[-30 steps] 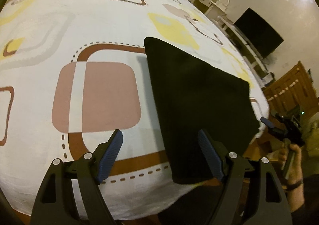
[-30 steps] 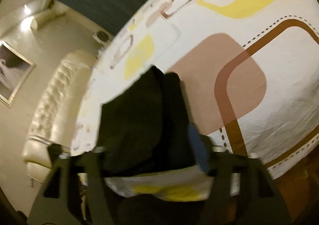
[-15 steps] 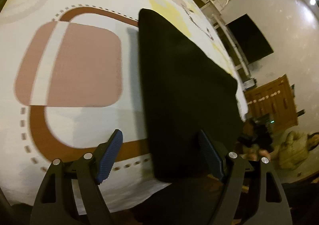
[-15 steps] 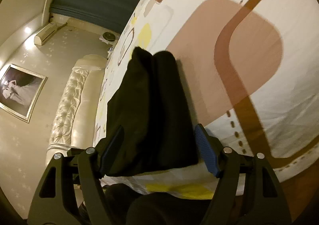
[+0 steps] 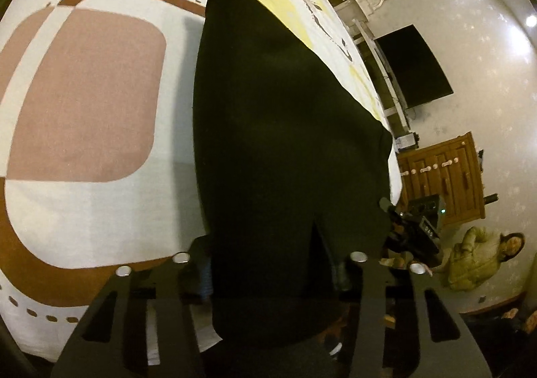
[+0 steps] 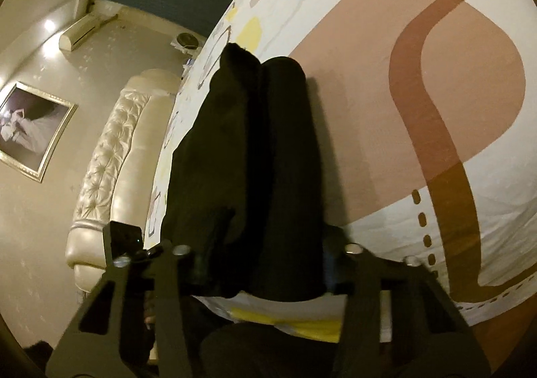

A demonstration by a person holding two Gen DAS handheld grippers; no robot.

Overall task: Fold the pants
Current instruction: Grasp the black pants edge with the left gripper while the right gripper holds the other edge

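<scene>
Pants now fill both views on the bed since we closed in, each gripper spread astride their near edge, ready to pinch.

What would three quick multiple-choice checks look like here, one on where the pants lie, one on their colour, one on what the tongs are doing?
1. Where do the pants lie?
A. On the patterned bedspread, at the near edge of the bed
B. On the wooden dresser
C. On the floor

2. What colour are the pants?
A. Yellow
B. Black
C. Brown

3. How do the left tongs and right tongs stand?
A. Both far from the cloth
B. Both spread wide with the near end of the pants between their fingers
C. Both lifted toward the ceiling

Answers: 1 A, the dark cloth rests on the sheet printed with brown squares. 2 B, the fabric is black in both wrist views. 3 B, each view shows cloth filling the gap between the fingers; whether they pinch it is not visible.
</scene>
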